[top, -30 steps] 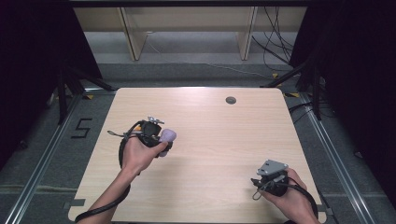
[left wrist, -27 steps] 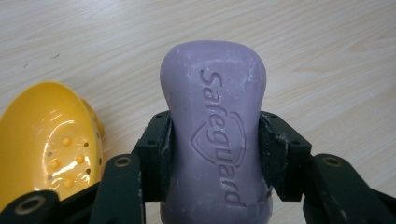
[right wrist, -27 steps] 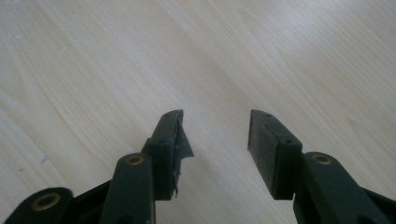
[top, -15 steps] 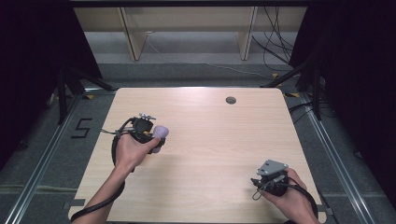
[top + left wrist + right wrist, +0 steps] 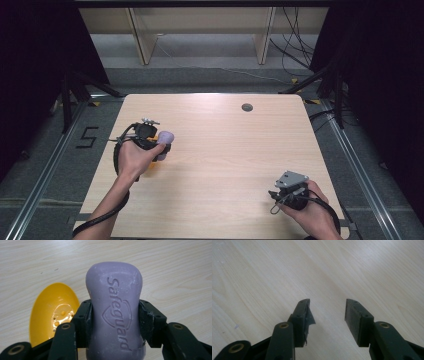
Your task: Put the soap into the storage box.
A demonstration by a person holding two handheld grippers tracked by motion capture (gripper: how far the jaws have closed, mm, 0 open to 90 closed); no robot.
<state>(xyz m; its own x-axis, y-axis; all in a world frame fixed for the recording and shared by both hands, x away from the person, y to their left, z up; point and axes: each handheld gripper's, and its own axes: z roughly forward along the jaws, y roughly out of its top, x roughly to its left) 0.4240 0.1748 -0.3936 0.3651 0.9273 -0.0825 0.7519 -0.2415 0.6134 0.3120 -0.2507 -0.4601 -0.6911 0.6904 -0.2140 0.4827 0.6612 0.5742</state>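
Observation:
A purple bar of soap (image 5: 115, 307) with raised lettering sits clamped between the black jaws of my left gripper (image 5: 114, 315), held just above the wooden table. Under it, to the left in the left gripper view, lies a yellow oval soap dish (image 5: 53, 312) with drain holes. From the high view the left gripper (image 5: 159, 145) and the soap (image 5: 165, 136) are at the table's left, with a sliver of the yellow dish (image 5: 151, 165) showing beside the hand. My right gripper (image 5: 276, 196) rests near the front right corner; its jaws (image 5: 327, 315) stand open over bare wood.
The light wooden table (image 5: 225, 150) has a dark round grommet (image 5: 247, 107) near its far edge. Beyond the table are a grey floor, wooden shelf legs and cables. Dark curtains flank both sides.
My left hand has carried the soap to the left and slightly away from the person. The right hand has stayed in place.

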